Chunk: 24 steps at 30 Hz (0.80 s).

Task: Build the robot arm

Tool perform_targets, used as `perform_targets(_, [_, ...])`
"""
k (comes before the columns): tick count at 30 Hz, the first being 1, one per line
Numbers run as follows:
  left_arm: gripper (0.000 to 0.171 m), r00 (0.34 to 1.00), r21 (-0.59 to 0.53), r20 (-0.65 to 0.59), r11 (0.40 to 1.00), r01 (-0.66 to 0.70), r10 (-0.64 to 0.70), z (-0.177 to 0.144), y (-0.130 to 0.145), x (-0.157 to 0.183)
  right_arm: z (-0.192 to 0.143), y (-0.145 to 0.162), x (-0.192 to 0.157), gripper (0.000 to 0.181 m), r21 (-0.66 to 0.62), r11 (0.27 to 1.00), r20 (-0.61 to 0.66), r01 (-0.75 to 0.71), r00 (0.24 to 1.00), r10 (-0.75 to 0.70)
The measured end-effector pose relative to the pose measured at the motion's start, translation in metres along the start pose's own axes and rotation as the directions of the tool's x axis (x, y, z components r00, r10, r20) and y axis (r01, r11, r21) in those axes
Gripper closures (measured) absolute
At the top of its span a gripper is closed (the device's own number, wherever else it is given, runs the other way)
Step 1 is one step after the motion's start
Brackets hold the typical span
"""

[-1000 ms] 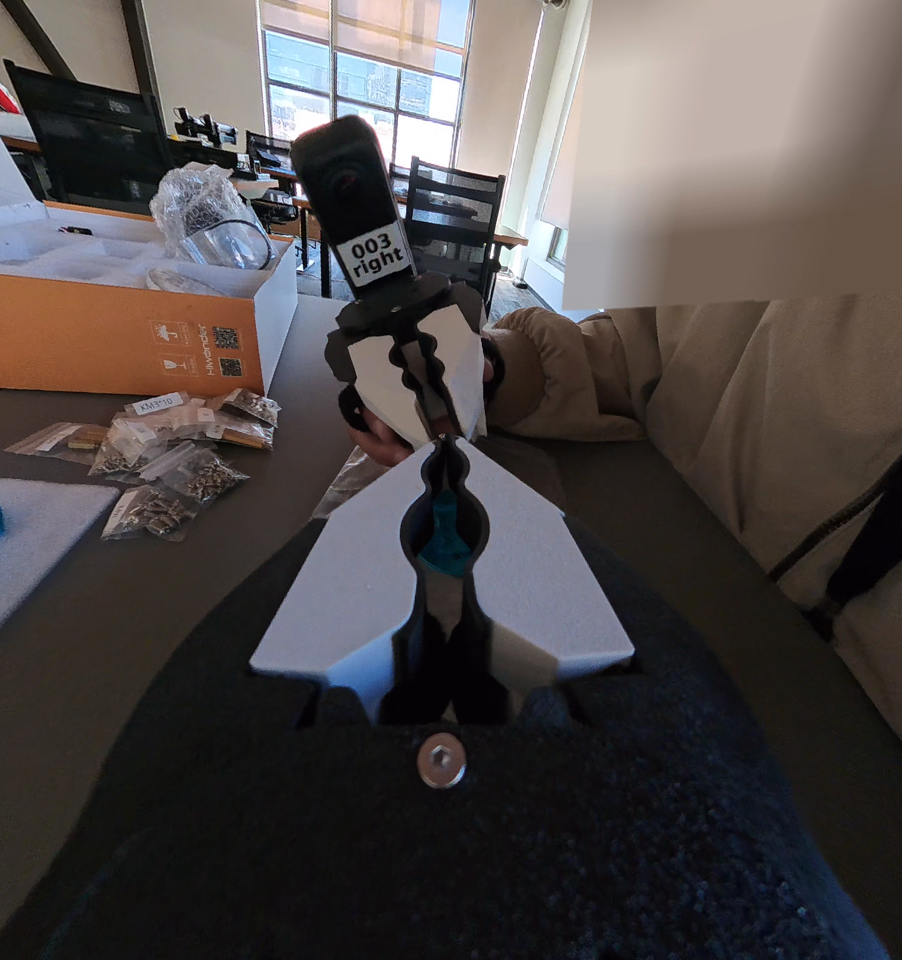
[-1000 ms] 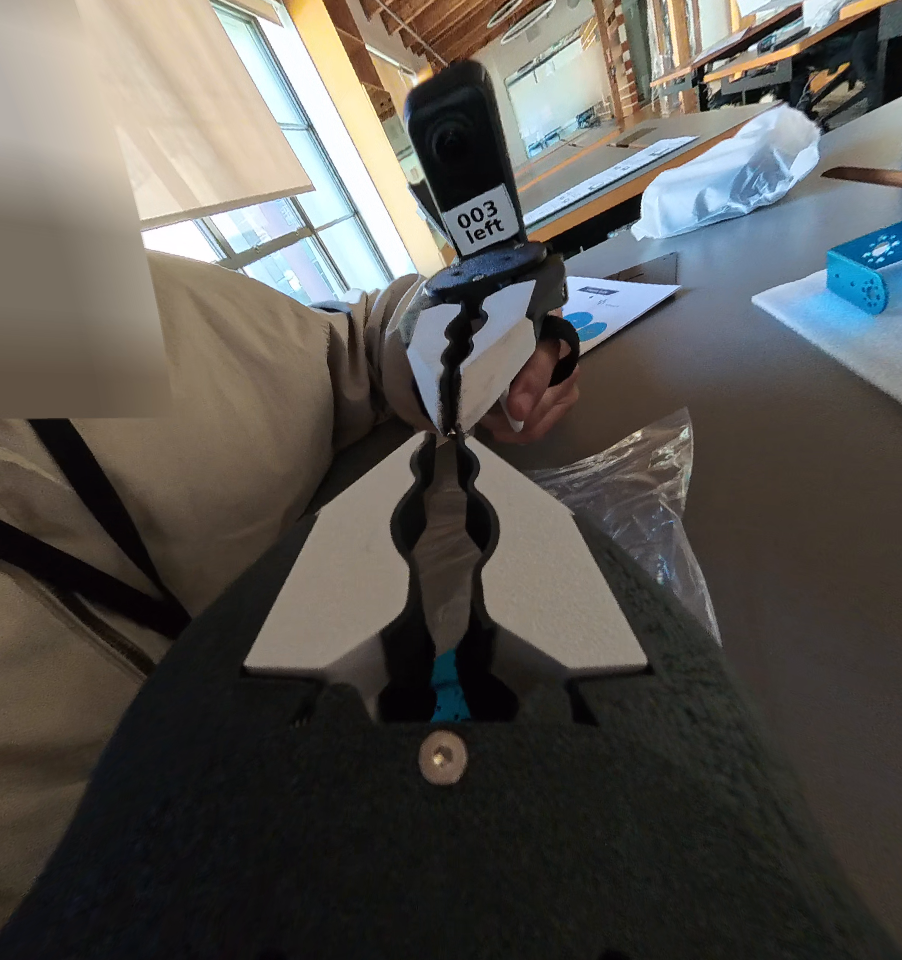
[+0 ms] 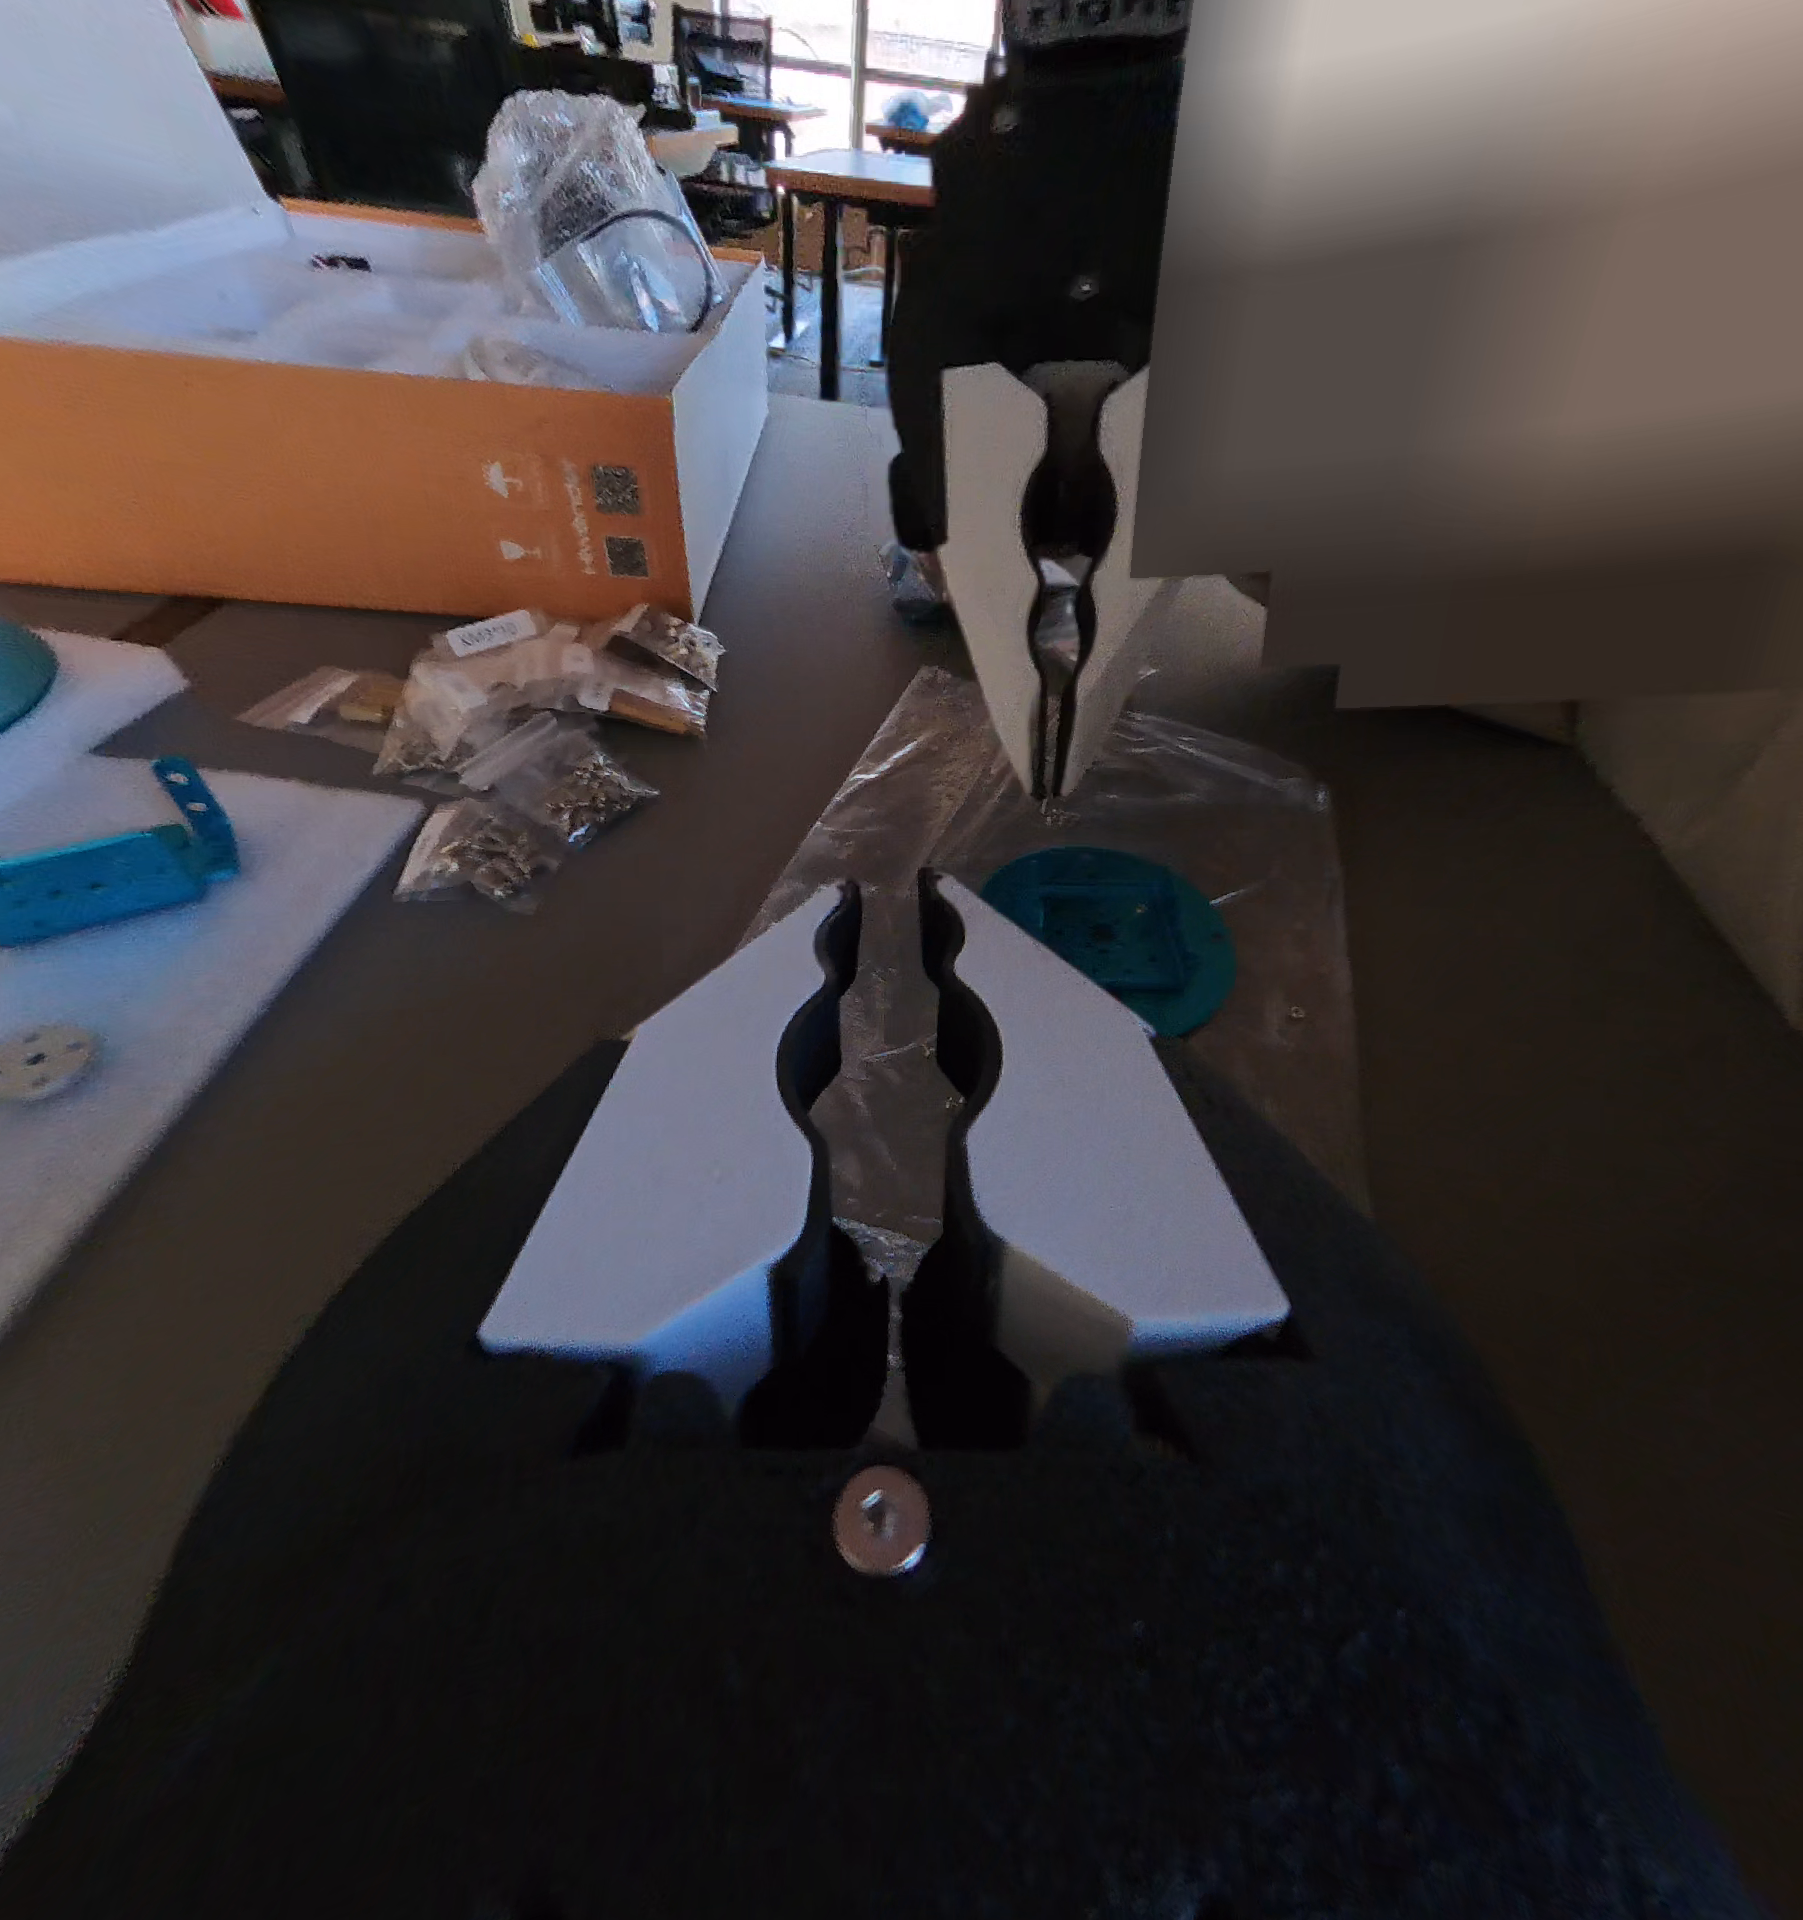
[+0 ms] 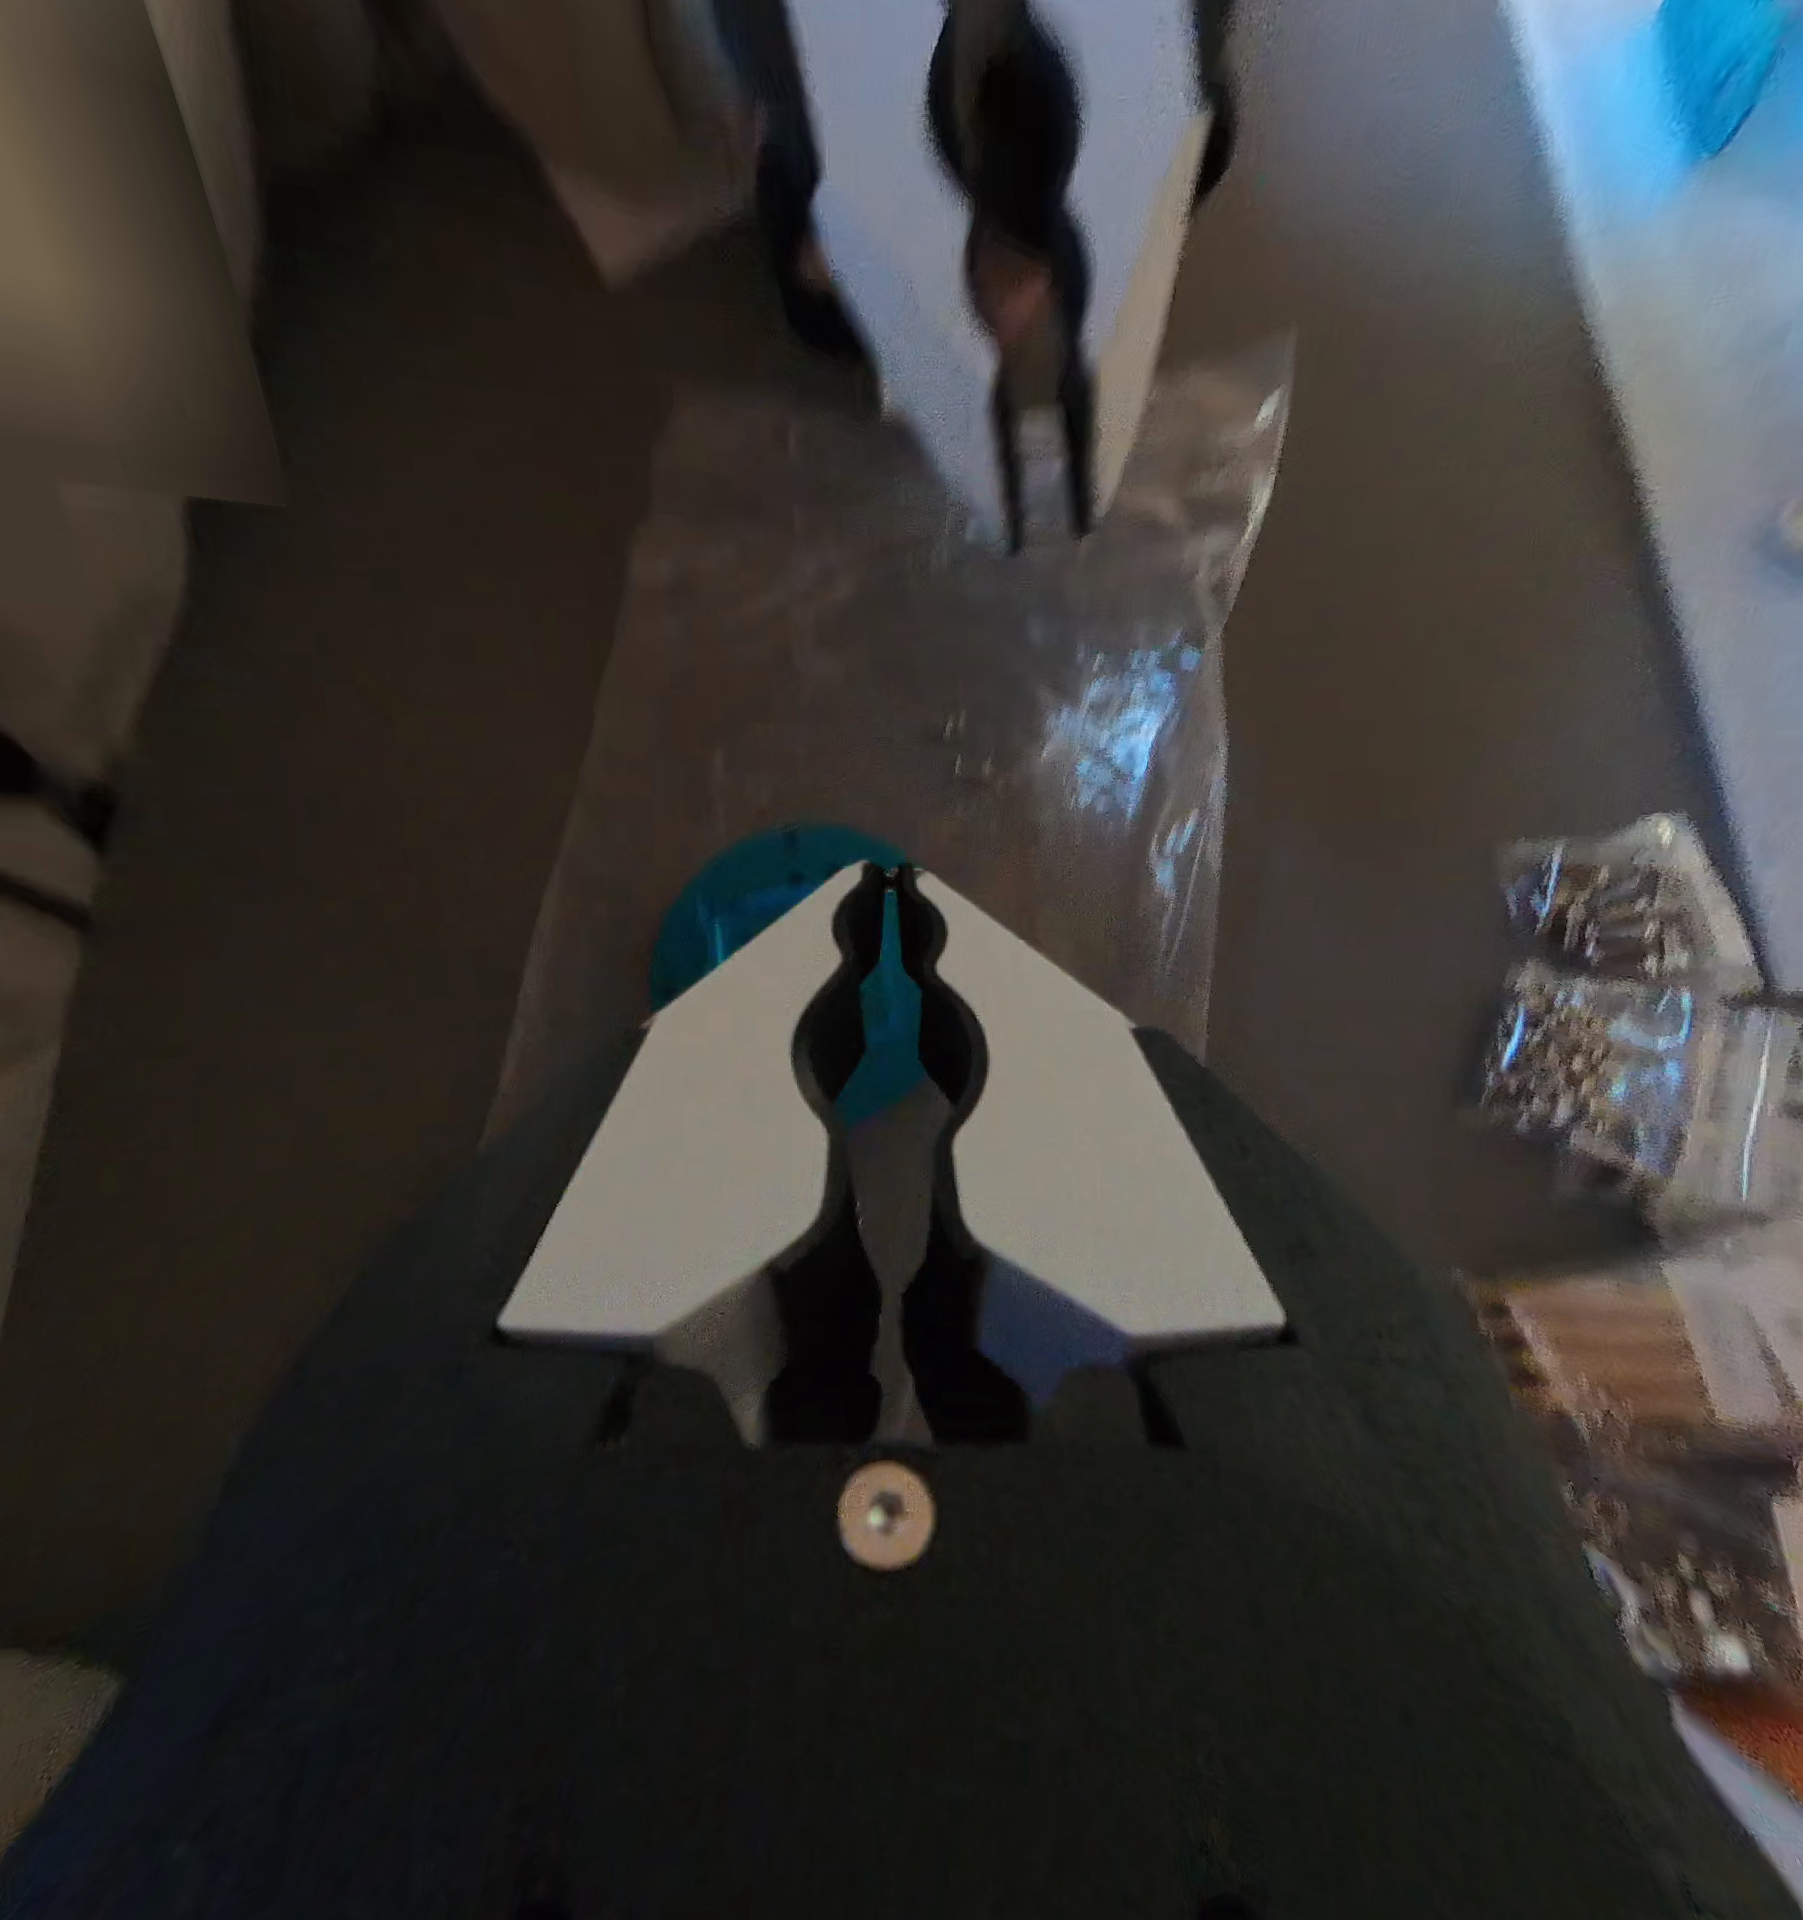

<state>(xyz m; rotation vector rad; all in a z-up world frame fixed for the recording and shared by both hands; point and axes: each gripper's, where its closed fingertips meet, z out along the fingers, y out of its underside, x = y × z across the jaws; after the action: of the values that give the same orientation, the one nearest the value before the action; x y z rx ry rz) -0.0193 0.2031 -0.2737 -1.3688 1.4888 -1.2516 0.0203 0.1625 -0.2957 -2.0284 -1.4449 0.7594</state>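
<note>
Left hand-held gripper [image 3: 889,894] parted, teal disc [image 3: 1110,938] flat

Daylight from windows [image 3: 855,62] far back; desk [image 3: 1499,1039] dim and brownish. Left view mostly sharp, soft at edges, wide-angle bending at rim. Right view heavily motion-blurred throughout. Glare on plastic bag [image 4: 1125,717]. Black foreground nearly featureless.

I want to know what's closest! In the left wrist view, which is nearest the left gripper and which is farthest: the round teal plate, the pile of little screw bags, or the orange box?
1. Round teal plate, just right of the left gripper.
2. Screw bags, farther ahead on the left.
3. Orange box, far back left.
</note>
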Motion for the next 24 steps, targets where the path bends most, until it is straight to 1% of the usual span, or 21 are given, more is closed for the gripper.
perform_targets(2, [0.162, 0.999, 0.002, -0.003, 0.999, 0.038, -0.038, 0.0, -0.001, -0.003, -0.001, 0.017, -0.01, 0.18, -0.151, 0.988, 0.006, 0.021, 1.0, -0.021])
perform_targets(5, [0.162, 0.997, 0.003, 0.016, 0.997, 0.076, -0.076, 0.0, 0.0, -0.008, 0.002, 0.032, -0.023, 0.18, -0.301, 0.952, 0.057, 0.062, 0.997, -0.046])
perform_targets(7, [0.162, 0.996, -0.001, 0.024, 0.996, 0.084, -0.084, 0.0, 0.0, -0.009, 0.007, 0.037, -0.033, 0.18, -0.382, 0.921, 0.13, 0.069, 0.991, -0.021])
perform_targets(10, [0.162, 0.997, -0.025, 0.038, 0.998, 0.066, -0.065, 0.0, 0.003, -0.007, 0.015, 0.043, -0.033, 0.18, -0.467, 0.878, 0.177, 0.104, 0.984, -0.022])
perform_targets(13, [0.162, 0.998, -0.03, 0.038, 0.998, 0.058, -0.057, 0.001, 0.005, -0.003, 0.023, 0.046, -0.036, 0.18, -0.489, 0.864, 0.225, 0.12, 0.974, -0.008])
perform_targets(16, [0.162, 0.998, -0.033, 0.034, 0.998, 0.046, -0.045, 0.002, 0.005, -0.001, 0.027, 0.044, -0.038, 0.18, -0.466, 0.875, 0.249, 0.128, 0.969, -0.009])
perform_targets(24, [0.161, 0.998, -0.035, 0.013, 0.997, 0.066, -0.065, 0.003, 0.005, 0.002, 0.03, 0.043, -0.039, 0.18, -0.483, 0.865, 0.266, 0.135, 0.964, -0.001])
